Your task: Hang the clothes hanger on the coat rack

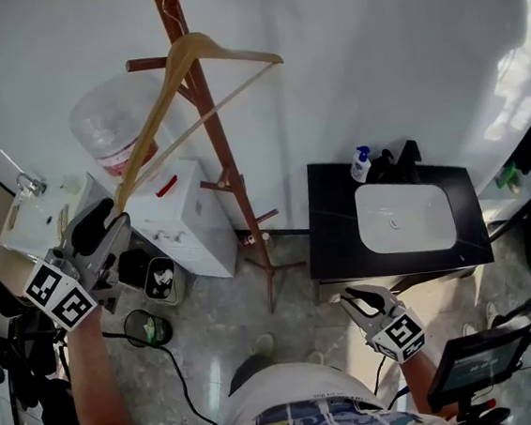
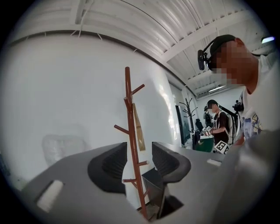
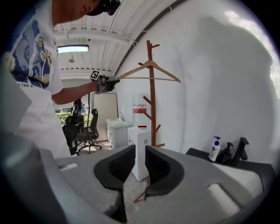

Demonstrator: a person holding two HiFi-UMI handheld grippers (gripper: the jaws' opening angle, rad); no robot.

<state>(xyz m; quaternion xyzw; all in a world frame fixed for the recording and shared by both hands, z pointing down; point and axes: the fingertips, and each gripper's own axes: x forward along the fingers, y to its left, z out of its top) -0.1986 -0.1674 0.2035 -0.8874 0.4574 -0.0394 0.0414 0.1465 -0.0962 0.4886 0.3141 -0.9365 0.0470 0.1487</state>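
- The left gripper [image 1: 105,231] is open. In its own view [image 2: 139,153] the two dark pads stand apart with only air between them.
- In the head view it sits at the middle left of the frame, with its marker cube towards the lower left and its jaws reaching up and to the right.
- The hanger [image 1: 156,114] is wooden. Its low end comes down just beside those jaw tips, and no pad presses on it.
- From there the hanger slopes up to the top centre of the frame, where its crown rests against the pole of the coat rack [image 1: 222,155] by the upper pegs. The hook itself is too small to make out.
- In the right gripper view the hanger [image 3: 151,65] spreads across the rack [image 3: 152,105] near its top, and the left gripper [image 3: 107,83] is at the hanger's left tip.
- In the left gripper view the rack [image 2: 130,131] rises between the pads, well behind them, and the hanger [image 2: 139,131] shows edge-on beside the pole.
- The right gripper [image 1: 359,299] is at the lower right of the head view. It is open and empty, with a narrow gap between its pads [image 3: 140,153].
- A white cabinet [image 1: 186,220] stands left of the rack's foot, with a big water bottle [image 1: 110,119] behind it.
- A black counter [image 1: 328,219] with a white basin [image 1: 405,216] fills the right middle, and a soap bottle [image 1: 361,164] stands at its back edge.
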